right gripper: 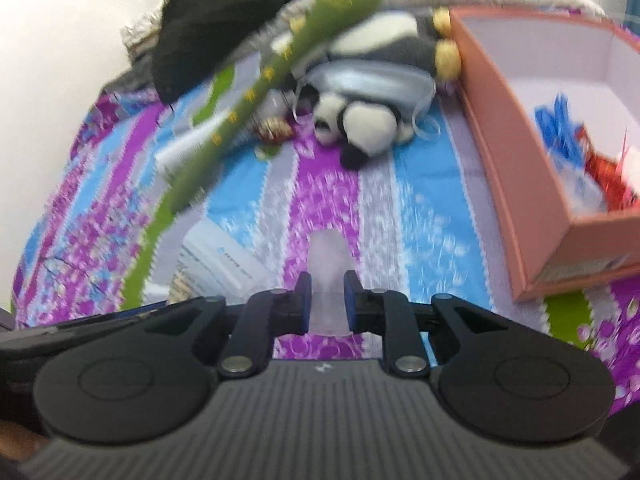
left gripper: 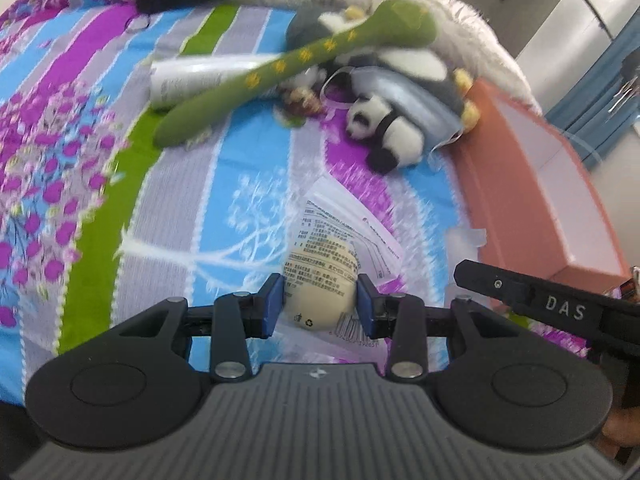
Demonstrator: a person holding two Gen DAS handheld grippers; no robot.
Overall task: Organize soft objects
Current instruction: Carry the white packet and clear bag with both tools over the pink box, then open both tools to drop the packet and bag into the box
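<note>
My left gripper (left gripper: 319, 300) is shut on a cream egg-shaped soft object (left gripper: 319, 286) in a clear printed wrapper, held above the bedspread. My right gripper (right gripper: 327, 300) is shut on a clear, translucent plastic piece (right gripper: 328, 276), apparently the wrapper's edge. Further back lie a green plush stick with yellow stars (left gripper: 280, 68), a small panda plush (left gripper: 382, 132) and a grey penguin plush (left gripper: 416, 68). They also show in the right wrist view: the green stick (right gripper: 260, 80), the panda (right gripper: 356, 124), the penguin (right gripper: 384, 40).
A pink open box (right gripper: 520, 152) stands at the right on the bed and holds blue and red packets (right gripper: 580, 148). A white tube (left gripper: 192, 80), a silver pouch (left gripper: 400, 92) and a black garment (right gripper: 224, 28) lie at the back. The striped bedspread (left gripper: 224, 208) covers everything.
</note>
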